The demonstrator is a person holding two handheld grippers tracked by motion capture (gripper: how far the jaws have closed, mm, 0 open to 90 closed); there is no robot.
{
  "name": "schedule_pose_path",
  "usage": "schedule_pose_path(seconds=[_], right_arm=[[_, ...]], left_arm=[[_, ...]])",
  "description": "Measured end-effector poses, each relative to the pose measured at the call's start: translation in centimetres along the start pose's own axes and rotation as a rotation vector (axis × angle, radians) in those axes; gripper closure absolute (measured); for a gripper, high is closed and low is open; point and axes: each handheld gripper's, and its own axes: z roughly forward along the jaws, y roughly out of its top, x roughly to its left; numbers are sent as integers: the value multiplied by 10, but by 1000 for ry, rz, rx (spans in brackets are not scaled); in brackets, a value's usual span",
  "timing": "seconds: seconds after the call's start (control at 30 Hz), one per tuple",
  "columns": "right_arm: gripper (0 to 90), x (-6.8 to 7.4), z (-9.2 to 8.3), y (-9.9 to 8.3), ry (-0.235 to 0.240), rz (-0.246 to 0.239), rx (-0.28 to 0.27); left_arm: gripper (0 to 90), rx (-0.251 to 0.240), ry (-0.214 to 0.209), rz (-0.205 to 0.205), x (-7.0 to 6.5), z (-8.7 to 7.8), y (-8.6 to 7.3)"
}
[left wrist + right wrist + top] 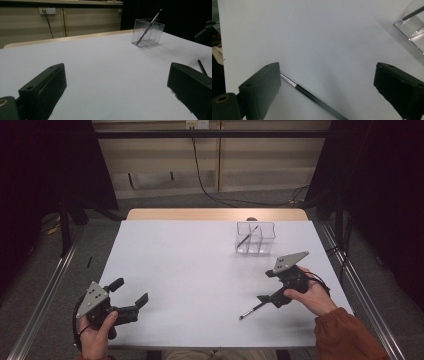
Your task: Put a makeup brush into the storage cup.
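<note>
A dark pen with a silver tip (251,310) lies flat on the white table (190,270), near its front right. My right gripper (266,286) hovers low over the pen's upper end. In the right gripper view the pen (312,96) runs slantwise between the jaws of my right gripper (327,75), close beside the left one; the jaws stand wide apart and open. My left gripper (130,292) rests at the front left, open and holding nothing; its jaws frame bare table in the left gripper view (115,77). A second pen (247,236) leans inside a clear box (255,238).
The clear divided box (148,32) stands at the back right of the table, its corner also at the top right of the right gripper view (412,27). A wooden table edge (215,214) runs along the back. Metal rails (45,295) flank both sides.
</note>
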Motion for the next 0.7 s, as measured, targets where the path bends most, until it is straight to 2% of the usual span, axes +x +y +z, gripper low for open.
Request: schedule_pose_path(seconds=[0.13, 0.3, 0.4, 0.47, 0.6, 0.7], right_arm=[[82, -1, 9, 5, 34, -35, 52], [62, 3, 21, 9, 74, -49, 133], [96, 4, 27, 9, 88, -64, 175], [166, 4, 29, 9, 105, -69, 199], [225, 3, 33, 10, 129, -77, 240], [282, 6, 37, 11, 144, -108, 295]], left_arm=[[24, 0, -8, -4, 0, 1, 0], [24, 0, -3, -1, 1, 1, 0], [24, 11, -6, 9, 0, 2, 0], [24, 13, -11, 13, -1, 3, 0], [24, 15, -10, 16, -1, 4, 0], [24, 13, -12, 15, -1, 3, 0]])
